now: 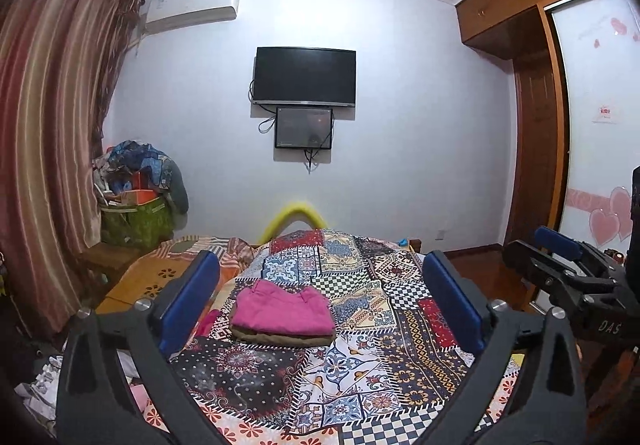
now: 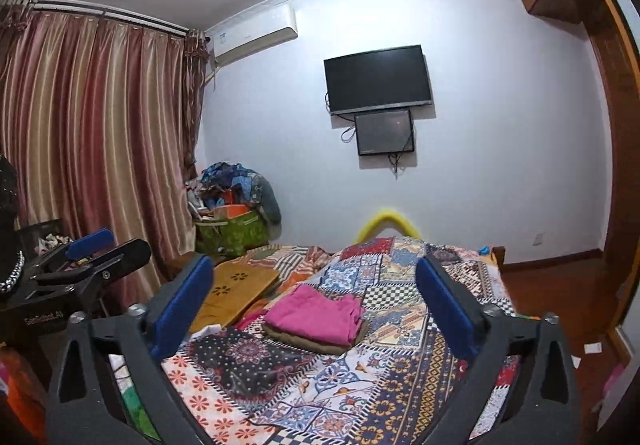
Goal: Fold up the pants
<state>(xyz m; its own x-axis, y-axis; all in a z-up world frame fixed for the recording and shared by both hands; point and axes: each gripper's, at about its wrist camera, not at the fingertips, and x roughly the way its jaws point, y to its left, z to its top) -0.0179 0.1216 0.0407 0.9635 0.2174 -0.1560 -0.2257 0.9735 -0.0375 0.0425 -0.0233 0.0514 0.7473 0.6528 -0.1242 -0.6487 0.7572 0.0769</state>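
We see the pink pants [image 1: 284,309] folded on a brown garment [image 1: 280,338] mid-bed [image 1: 400,365]. Our left hand-held gripper [image 1: 320,301] and right hand-held gripper [image 2: 316,301] both gape wide, empty, short of the pile.

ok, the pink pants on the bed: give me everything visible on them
The pink pants are folded into a flat rectangle of soft magenta cloth, with folded edges bunched at one end. They lie on top of a folded olive-brown garment, on the patchwork bedspread. Neither gripper touches them.
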